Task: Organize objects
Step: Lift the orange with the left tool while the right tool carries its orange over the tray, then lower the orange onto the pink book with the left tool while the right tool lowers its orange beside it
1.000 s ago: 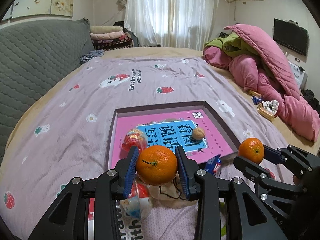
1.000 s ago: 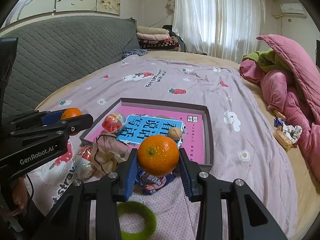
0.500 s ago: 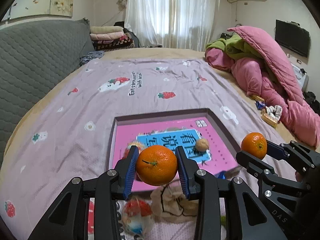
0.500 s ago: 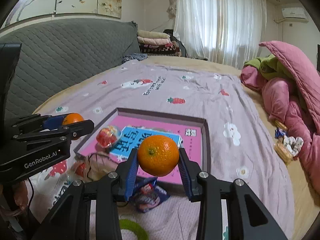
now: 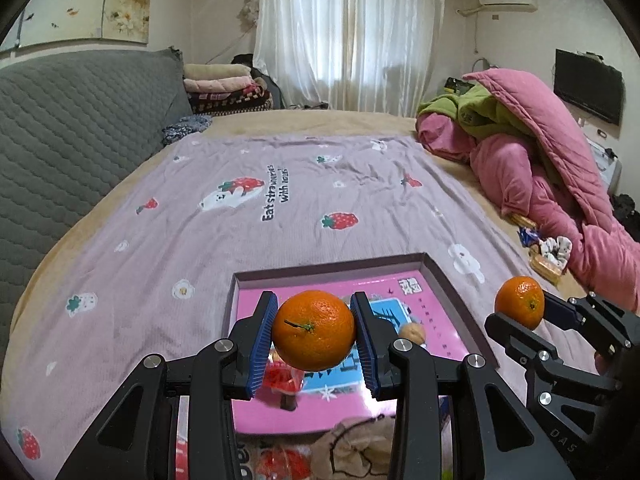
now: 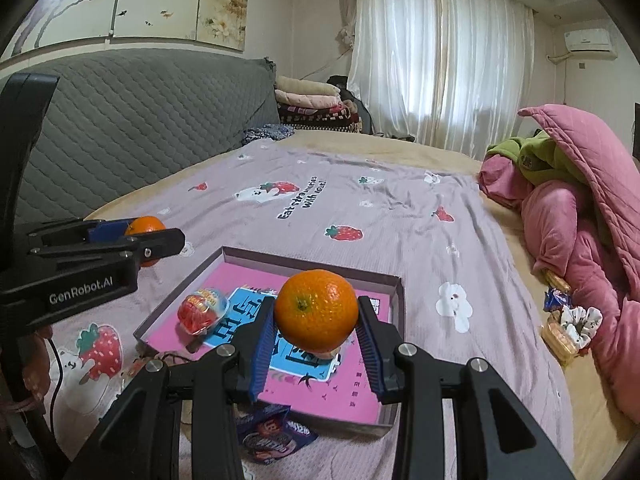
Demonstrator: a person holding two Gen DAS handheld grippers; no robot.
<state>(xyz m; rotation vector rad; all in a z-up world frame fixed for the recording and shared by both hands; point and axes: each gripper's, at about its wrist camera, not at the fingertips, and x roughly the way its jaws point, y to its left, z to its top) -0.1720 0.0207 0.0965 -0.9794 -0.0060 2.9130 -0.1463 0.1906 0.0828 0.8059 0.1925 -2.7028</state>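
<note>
Left wrist view: the left tongs (image 5: 314, 330) are clamping an orange (image 5: 314, 330) between blue pads, holding it above a shallow box (image 5: 456, 290) lying on the bed's lilac strawberry-print sheet (image 5: 248, 216). The box is holding a pink book (image 5: 320, 404) with a blue title panel; a walnut (image 5: 414, 333) and a red wrapped sweet (image 5: 282, 378) are resting on the book. At the right edge, the right tongs (image 5: 520, 308) are gripping a second orange (image 5: 519, 307), beside the box's right wall. A beige pouch (image 5: 356, 446) is lying just outside the near wall.

Right wrist view: the right tongs (image 6: 316, 311) are holding their orange (image 6: 316, 311) over the near part of the box (image 6: 396, 312). Inside the box, the red wrapped sweet (image 6: 202, 310) is lying at the left on the pink book (image 6: 344, 388); the walnut is hidden. The left tongs (image 6: 148, 236) are carrying their orange (image 6: 146, 226) to the left of the box, outside its wall. A blue snack packet (image 6: 268, 436) is lying on the sheet, just beside the box's near wall.
</note>
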